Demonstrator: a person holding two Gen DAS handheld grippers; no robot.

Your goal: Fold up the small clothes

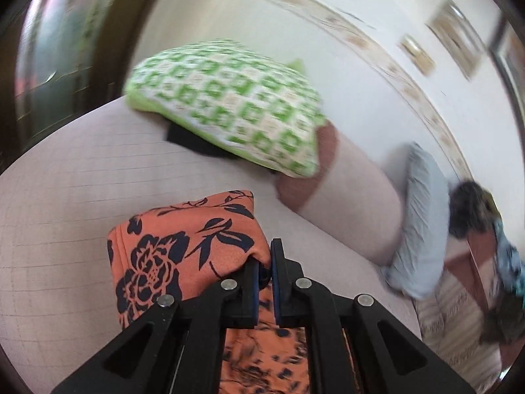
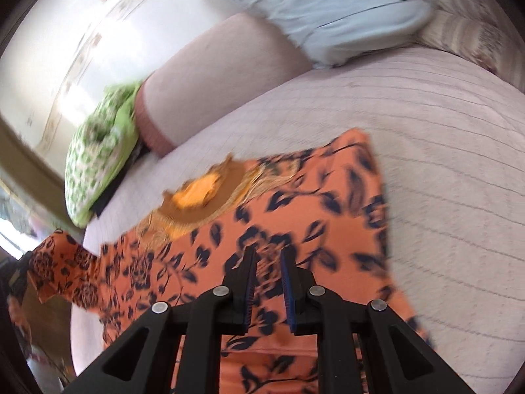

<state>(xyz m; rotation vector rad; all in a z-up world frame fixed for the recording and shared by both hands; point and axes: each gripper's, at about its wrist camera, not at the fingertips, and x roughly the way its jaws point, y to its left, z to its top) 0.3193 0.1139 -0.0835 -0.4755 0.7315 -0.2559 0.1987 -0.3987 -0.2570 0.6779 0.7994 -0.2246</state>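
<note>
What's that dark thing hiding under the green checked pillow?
A black edge pokes out beneath the green pillow, lying on the pinkish bedspread. The pillow covers the rest of it, so what it is cannot be told.

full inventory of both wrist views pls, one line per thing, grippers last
floral garment: 1, orange with dark navy flowers, spread on the bed; one end bunched and lifted at the left gripper
golden-yellow trim: 1 patch, on the garment's far edge; what it is cannot be told
bed cover: 1, pale pinkish with a thin grid of lines, under the garment
green pillow: 1, green and white squares, far end of the bed
bolster: 1, pale pink with a reddish end band, along the wall
light blue pillow: 1, beside the bolster
wall pictures: at least 2, blurred
left gripper: 1, black, fingers shut on the garment
right gripper: 1, black, over the garment; grip unclear
</note>
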